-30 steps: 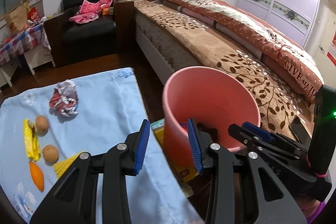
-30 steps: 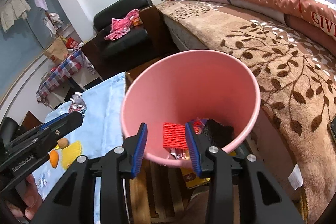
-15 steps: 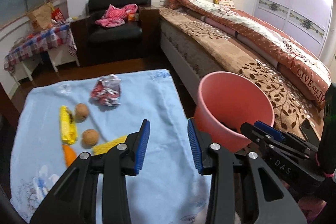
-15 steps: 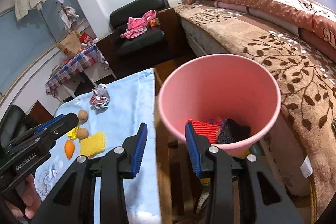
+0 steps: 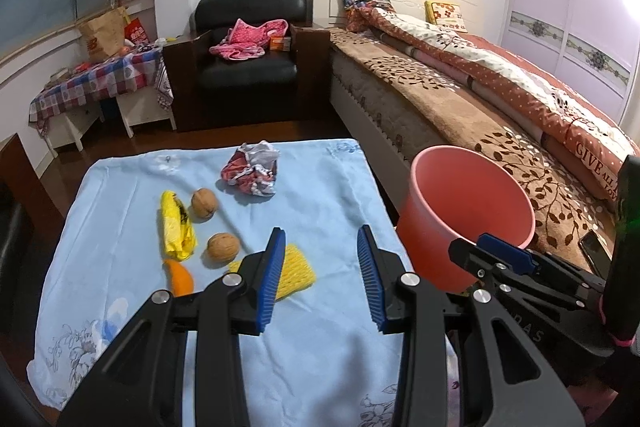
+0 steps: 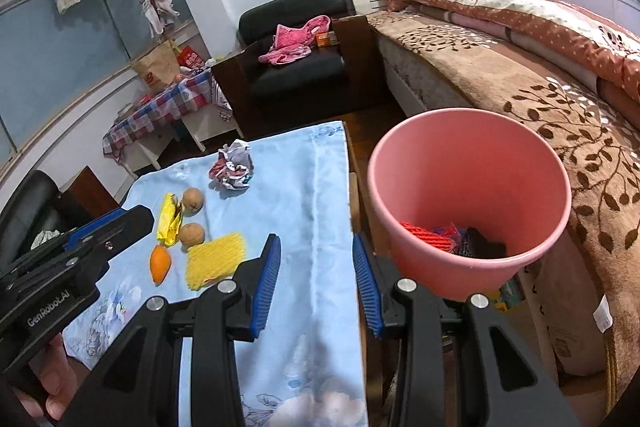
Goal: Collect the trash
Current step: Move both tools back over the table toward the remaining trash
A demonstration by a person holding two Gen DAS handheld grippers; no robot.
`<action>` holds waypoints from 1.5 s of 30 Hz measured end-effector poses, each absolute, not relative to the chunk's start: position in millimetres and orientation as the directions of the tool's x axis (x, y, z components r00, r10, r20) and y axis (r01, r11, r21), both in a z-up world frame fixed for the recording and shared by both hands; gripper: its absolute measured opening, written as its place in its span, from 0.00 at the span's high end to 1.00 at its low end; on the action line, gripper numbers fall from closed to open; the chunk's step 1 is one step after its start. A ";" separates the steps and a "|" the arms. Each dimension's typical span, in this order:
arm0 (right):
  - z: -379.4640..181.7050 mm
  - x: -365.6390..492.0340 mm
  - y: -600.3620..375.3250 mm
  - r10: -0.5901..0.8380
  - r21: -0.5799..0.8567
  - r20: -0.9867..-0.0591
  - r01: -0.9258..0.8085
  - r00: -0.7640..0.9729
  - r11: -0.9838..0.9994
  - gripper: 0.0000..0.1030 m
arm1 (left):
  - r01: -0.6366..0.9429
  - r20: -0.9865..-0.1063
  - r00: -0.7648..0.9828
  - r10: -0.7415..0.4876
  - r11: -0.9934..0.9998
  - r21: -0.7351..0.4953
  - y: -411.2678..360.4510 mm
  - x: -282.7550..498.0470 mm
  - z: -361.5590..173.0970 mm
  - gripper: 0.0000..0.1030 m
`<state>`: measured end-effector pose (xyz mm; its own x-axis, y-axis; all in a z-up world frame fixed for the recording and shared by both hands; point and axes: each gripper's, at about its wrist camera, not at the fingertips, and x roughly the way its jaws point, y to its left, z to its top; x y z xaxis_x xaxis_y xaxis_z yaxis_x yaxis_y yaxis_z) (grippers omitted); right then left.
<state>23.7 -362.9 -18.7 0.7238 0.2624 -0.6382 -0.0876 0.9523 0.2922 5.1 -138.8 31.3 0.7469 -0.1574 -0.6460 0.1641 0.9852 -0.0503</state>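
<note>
A pink bin (image 5: 466,215) stands right of the blue-clothed table (image 5: 320,187); in the right wrist view the bin (image 6: 468,203) holds red and black scraps (image 6: 452,239). On the cloth lie a crumpled wrapper (image 5: 252,169), a yellow wrapper (image 5: 176,227), two walnuts (image 5: 205,203) (image 5: 223,246), an orange piece (image 5: 181,277) and a yellow foam net (image 5: 294,267). My left gripper (image 5: 320,283) is open and empty above the table's near part. My right gripper (image 6: 316,283) is open and empty over the table's right edge, beside the bin.
A bed (image 5: 500,99) runs along the right behind the bin. A black armchair (image 5: 248,67) with pink clothes and a checkered side table (image 5: 96,83) stand at the back. A phone (image 5: 596,253) lies on the bed.
Both grippers have pulled back and up from the bin toward the table. The whole cloth with its items has come into view. Both stay open.
</note>
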 end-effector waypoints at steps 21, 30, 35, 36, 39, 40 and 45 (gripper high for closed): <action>-22.9 28.1 -312.3 0.295 0.247 -0.665 -0.172 0.686 0.954 0.64 | 0.047 -0.670 0.738 -0.087 0.996 -0.077 -88.1 8.2 19.6 0.64; -29.4 33.8 -293.6 0.311 0.234 -0.680 -0.205 0.664 0.950 0.64 | 0.007 -0.668 0.743 -0.049 0.998 -0.065 -74.6 9.4 19.2 0.64; -31.7 36.6 -287.7 0.310 0.227 -0.685 -0.212 0.659 0.951 0.64 | -0.004 -0.674 0.738 -0.044 0.998 -0.070 -71.5 11.7 16.8 0.64; -32.0 36.8 -287.1 0.311 0.227 -0.686 -0.212 0.658 0.951 0.64 | -0.007 -0.675 0.737 -0.043 0.997 -0.070 -70.9 12.3 16.2 0.64; -33.7 37.4 -286.1 0.310 0.225 -0.688 -0.213 0.656 0.951 0.64 | -0.012 -0.677 0.735 -0.041 0.997 -0.074 -69.1 12.9 15.2 0.64; -33.8 37.4 -286.0 0.310 0.225 -0.689 -0.213 0.655 0.951 0.64 | -0.013 -0.678 0.734 -0.041 0.997 -0.075 -68.2 12.9 14.9 0.64; -35.9 39.6 -284.1 0.309 0.224 -0.694 -0.213 0.650 0.951 0.64 | -0.018 -0.678 0.734 -0.039 0.997 -0.077 -66.3 12.9 14.1 0.64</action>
